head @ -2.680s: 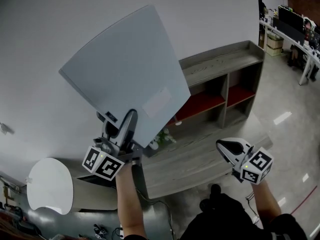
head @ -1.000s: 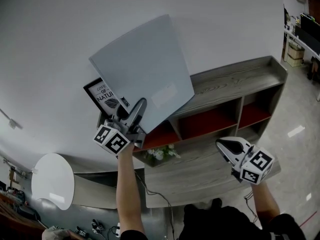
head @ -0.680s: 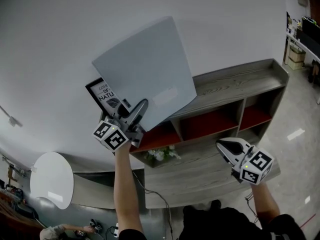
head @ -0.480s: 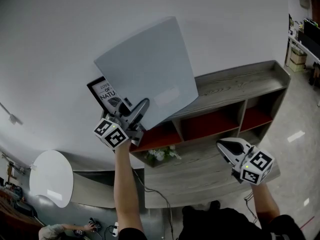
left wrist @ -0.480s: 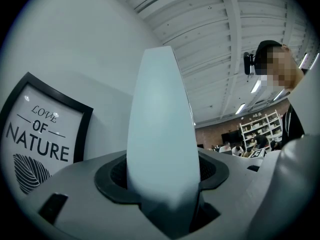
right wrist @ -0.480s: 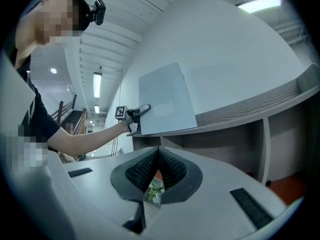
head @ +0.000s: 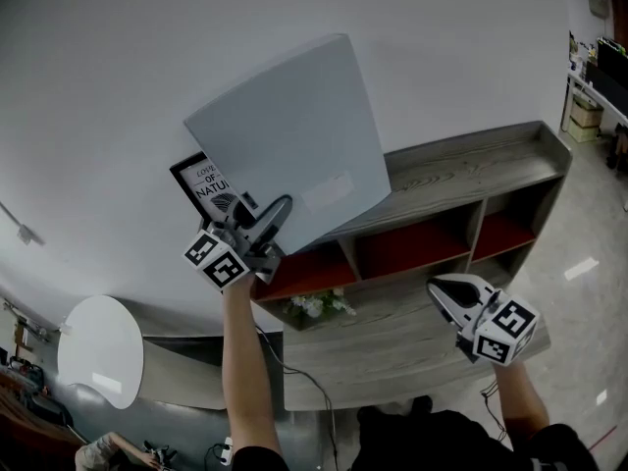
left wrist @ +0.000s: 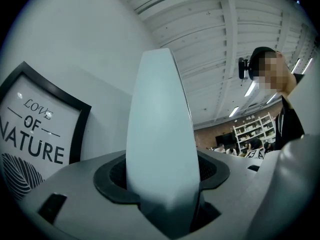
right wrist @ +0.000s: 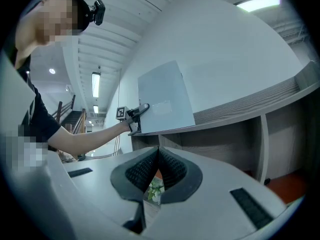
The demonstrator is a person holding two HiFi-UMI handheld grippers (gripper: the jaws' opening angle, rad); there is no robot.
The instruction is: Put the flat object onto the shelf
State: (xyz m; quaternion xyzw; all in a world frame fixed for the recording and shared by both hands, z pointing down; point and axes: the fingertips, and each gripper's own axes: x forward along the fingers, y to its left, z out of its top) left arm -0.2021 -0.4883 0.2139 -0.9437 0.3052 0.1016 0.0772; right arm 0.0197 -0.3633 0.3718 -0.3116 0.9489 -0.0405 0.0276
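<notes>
Flat object (head: 285,150): a large pale grey panel, upright and tilted a little, against the white wall (head: 442,47) above the left end of the shelf (head: 461,170). In the right gripper view its lower edge (right wrist: 162,101) lies along the shelf's top board; whether it bears on the wood or hangs just above it I cannot tell. The left gripper (head: 278,209) is clamped on the panel's lower left corner, and its own view shows the sheet edge-on (left wrist: 160,149), filling the gap between the pads. The right gripper (head: 442,290) hangs well apart, low in front of the shelf, with its jaws closed together on nothing. Judgement: placement is nearly done. To finish well, seat the lower edge fully on the top board and let the top lean onto the wall before easing the grip. Then draw the jaws off sideways, so the sheet neither slides forward nor tips. Surroundings: a white round table (head: 98,353) sits low and left, clear of the work. The shelf's red-backed compartments (head: 412,246) lie below. A black-framed print (head: 203,183) stands on the same top board, just beside and behind the held corner. This is the likeliest thing to be knocked on withdrawal. A small plant (head: 316,304) sits on the lower ledge beneath.
</notes>
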